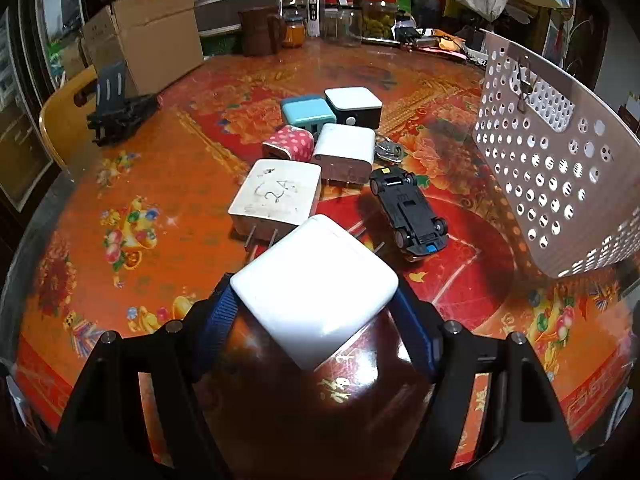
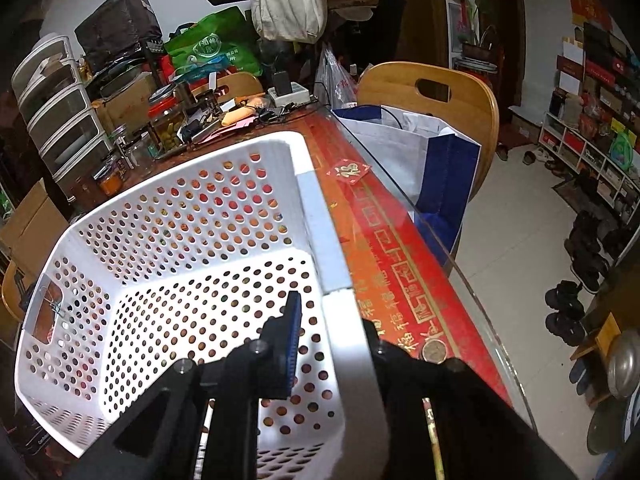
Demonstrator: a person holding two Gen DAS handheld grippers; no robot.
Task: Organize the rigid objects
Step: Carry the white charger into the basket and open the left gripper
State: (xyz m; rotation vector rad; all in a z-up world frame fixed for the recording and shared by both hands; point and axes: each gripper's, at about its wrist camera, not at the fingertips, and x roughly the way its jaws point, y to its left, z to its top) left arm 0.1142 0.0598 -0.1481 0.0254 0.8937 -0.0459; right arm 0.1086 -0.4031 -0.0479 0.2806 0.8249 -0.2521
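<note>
The left gripper fingers are clamping a white charger above the table. The right gripper fingers are pinching the white basket wall.

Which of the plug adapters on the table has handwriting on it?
The off-white plug adapter with "2A" scrawled on top; the other adapters' tops show no writing.
</note>
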